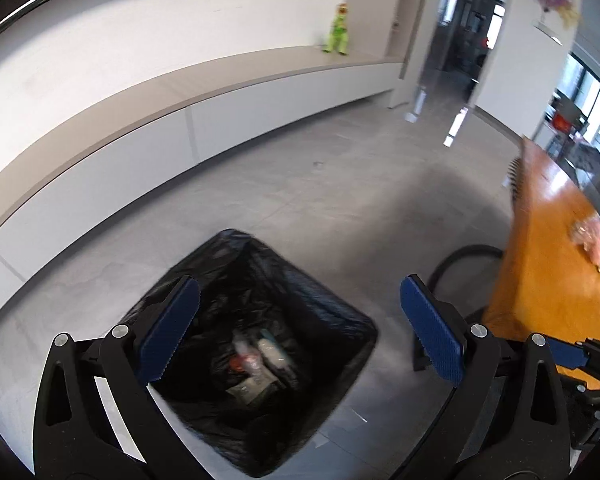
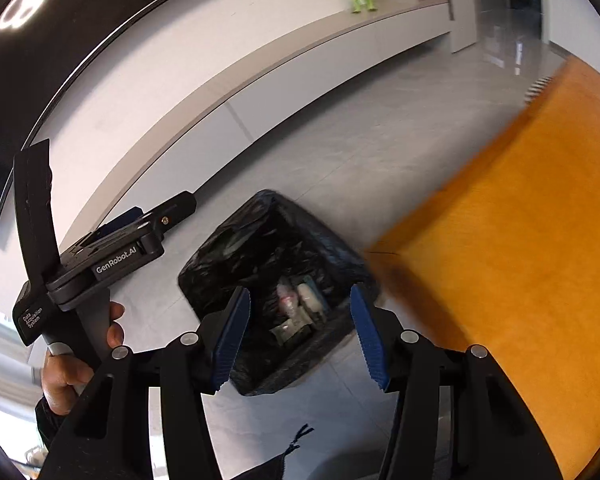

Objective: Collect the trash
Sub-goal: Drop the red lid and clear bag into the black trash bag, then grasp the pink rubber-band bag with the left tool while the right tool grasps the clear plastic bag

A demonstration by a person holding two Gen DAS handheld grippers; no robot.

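Both the left gripper (image 1: 300, 328) and right gripper (image 2: 300, 336) are hanging with jaws apart and empty over the lined bin (image 1: 332, 304), already holding wrappers (image 1: 256, 364), while more litter (image 1: 598, 248) is waiting on the table (image 1: 540, 280).

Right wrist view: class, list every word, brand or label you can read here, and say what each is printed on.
"GenRobot.AI": on the black body of the left tongs, held in the person's hand.
"Data Acquisition System": small label on the rear block of the same device.
Wrappers in the bin: print too blurred to read.
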